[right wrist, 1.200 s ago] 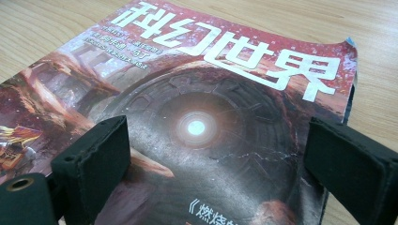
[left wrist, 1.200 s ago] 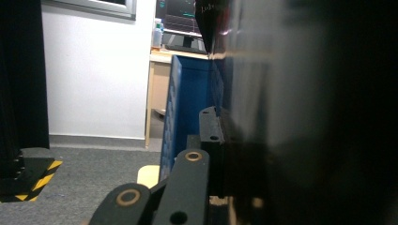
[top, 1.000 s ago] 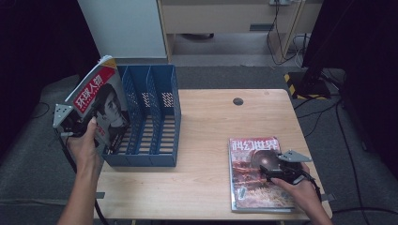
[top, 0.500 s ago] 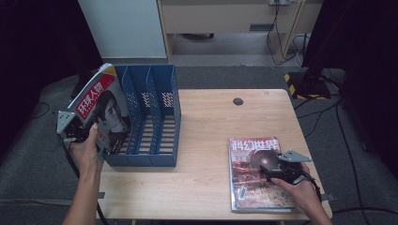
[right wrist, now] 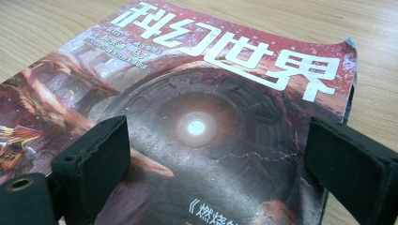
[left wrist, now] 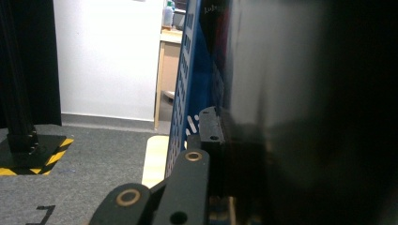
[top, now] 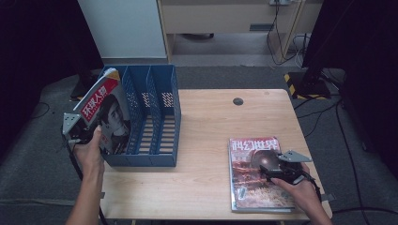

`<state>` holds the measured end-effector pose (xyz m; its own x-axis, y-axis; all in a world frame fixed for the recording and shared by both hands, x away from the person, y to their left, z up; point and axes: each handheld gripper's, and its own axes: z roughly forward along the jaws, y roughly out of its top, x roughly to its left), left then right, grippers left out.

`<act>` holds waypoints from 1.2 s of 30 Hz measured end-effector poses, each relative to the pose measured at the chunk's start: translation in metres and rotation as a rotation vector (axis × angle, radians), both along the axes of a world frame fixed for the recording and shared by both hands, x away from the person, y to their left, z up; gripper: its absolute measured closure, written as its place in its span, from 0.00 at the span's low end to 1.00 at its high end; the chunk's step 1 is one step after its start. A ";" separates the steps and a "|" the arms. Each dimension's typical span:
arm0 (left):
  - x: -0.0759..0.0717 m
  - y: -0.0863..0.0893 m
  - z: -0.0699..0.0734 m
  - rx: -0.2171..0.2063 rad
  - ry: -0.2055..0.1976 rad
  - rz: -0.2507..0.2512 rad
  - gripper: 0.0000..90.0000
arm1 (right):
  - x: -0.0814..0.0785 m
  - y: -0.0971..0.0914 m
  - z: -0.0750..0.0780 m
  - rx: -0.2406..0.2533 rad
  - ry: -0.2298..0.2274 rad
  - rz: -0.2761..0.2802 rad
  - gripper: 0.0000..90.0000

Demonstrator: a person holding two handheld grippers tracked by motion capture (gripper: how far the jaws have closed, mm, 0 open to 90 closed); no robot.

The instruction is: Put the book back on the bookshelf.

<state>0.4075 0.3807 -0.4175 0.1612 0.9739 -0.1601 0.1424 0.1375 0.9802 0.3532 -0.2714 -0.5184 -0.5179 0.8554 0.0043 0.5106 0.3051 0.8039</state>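
A magazine point(top: 105, 112) with a red title band and a portrait cover stands tilted in the leftmost slot of the blue file rack point(top: 141, 159). My left gripper point(top: 82, 133) is shut on its outer edge, held by a hand at the table's left side. In the left gripper view one black finger point(left wrist: 210, 124) presses against the dark magazine point(left wrist: 305, 117) beside the rack's blue wall point(left wrist: 187, 93). A second magazine point(top: 248, 178) with a red science-fiction cover lies flat at the right front. My right gripper point(top: 265, 166) rests over it, open, its jaws wide apart above the cover point(right wrist: 197, 126).
The wooden table point(top: 211, 122) carries a small black round cap point(top: 238, 101) near its far edge. The rack's middle and right slots hold nothing. Behind stand a white panel and a wooden desk; cables and a yellow-black striped base point(top: 300, 82) lie on the floor at right.
The left hand has brought the portrait magazine down and slightly right, deeper into the rack's left slot. The right gripper has stayed on the other magazine.
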 end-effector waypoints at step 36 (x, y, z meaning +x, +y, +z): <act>0.013 0.004 -0.013 -0.047 -0.035 0.047 0.95 | 0.000 0.000 0.000 0.000 -0.007 -0.003 0.09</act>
<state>0.4201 0.3851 -0.4307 0.1221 0.9719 -0.2013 0.1008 0.1897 0.9767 0.3530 -0.2713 -0.5189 -0.5152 0.8571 0.0009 0.5059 0.3033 0.8075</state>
